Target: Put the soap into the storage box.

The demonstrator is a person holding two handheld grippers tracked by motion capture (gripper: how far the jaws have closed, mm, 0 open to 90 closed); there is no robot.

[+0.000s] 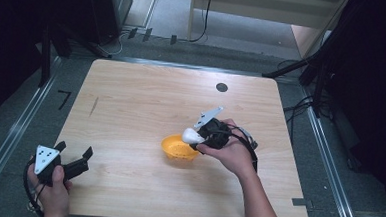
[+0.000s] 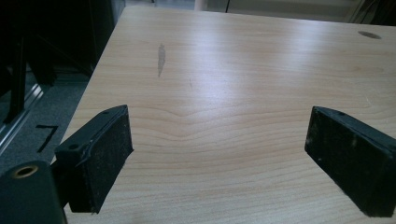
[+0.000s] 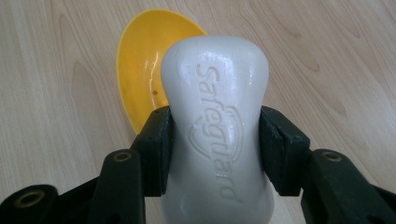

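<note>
A white bar of soap [image 3: 215, 116] stamped "Safeguard" is clamped between the jaws of my right gripper [image 3: 215, 149]. In the high view that right gripper [image 1: 198, 137] holds the soap [image 1: 191, 135] just above the right rim of a small yellow bowl [image 1: 178, 148] near the table's middle. The yellow bowl [image 3: 140, 65] lies partly hidden behind the soap and looks empty where it shows. My left gripper [image 1: 73, 151] rests at the table's front left corner, jaws wide apart. Its pads [image 2: 105, 154] have only bare wood between them.
The light wooden table [image 1: 146, 101] has a dark round grommet [image 1: 221, 87] near its far edge and a grey scuff mark [image 2: 161, 58] at the left. Dark stands and cables surround the table on the floor.
</note>
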